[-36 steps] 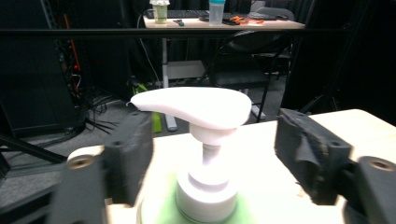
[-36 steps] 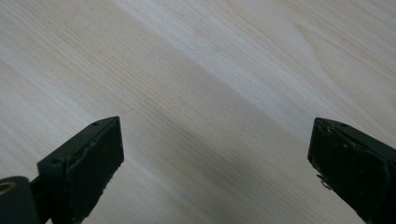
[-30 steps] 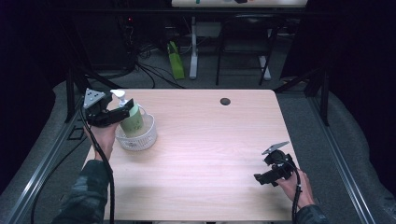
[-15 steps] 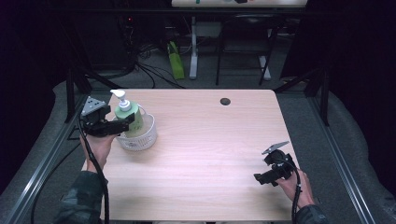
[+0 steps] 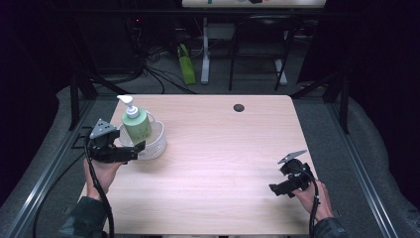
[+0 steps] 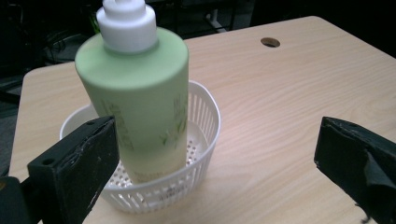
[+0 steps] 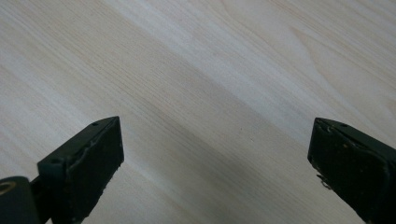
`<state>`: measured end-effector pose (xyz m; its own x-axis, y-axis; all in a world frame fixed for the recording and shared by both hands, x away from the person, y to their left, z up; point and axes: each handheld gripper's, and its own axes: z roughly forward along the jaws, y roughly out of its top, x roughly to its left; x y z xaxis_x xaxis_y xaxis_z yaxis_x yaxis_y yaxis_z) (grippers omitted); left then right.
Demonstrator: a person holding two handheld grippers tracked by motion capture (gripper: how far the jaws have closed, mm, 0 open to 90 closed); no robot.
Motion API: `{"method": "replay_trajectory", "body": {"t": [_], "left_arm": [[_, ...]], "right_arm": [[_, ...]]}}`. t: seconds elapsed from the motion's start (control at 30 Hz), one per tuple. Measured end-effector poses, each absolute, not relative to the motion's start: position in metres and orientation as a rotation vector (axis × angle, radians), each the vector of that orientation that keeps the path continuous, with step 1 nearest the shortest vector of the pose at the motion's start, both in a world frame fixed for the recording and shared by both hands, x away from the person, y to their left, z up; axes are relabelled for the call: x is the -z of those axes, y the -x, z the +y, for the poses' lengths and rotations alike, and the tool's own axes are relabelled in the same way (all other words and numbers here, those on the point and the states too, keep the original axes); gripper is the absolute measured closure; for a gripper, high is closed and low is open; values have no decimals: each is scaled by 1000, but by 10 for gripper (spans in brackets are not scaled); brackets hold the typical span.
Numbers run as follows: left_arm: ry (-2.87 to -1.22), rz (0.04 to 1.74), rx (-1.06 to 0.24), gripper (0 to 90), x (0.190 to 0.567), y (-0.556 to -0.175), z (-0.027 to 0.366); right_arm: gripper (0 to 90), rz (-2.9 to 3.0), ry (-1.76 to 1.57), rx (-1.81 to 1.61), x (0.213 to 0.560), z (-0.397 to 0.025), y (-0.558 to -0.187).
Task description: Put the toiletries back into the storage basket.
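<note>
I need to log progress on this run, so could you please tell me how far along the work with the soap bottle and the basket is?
Done, it seems: the green pump bottle stands upright inside the white perforated basket near the table's left edge. In hand: nothing; the left gripper sits beside the basket, jaws wide open, the right gripper open over bare wood. What is left I cannot tell.

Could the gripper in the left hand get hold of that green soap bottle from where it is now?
Probably yes. The left gripper is open, level with the white basket, and the green bottle stands upright in it straight ahead with nothing between. The basket wall guards the bottle's base, so the jaws would need to close higher up.
</note>
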<state>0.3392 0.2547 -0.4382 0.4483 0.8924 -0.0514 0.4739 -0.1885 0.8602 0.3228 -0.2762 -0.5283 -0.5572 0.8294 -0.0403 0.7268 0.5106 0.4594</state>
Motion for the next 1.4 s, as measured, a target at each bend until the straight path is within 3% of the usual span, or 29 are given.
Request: {"method": "replay_trajectory", "body": {"t": [0.8,1.4], "left_arm": [[-2083,1240,-386,0,497,-310,256],[-2063,1278,-352,0,502,-322,264]], "right_arm": [[27,2491,-1314,-596,525,-274,-321],[31,2503,-1321,-593,528,-277,-323]]}}
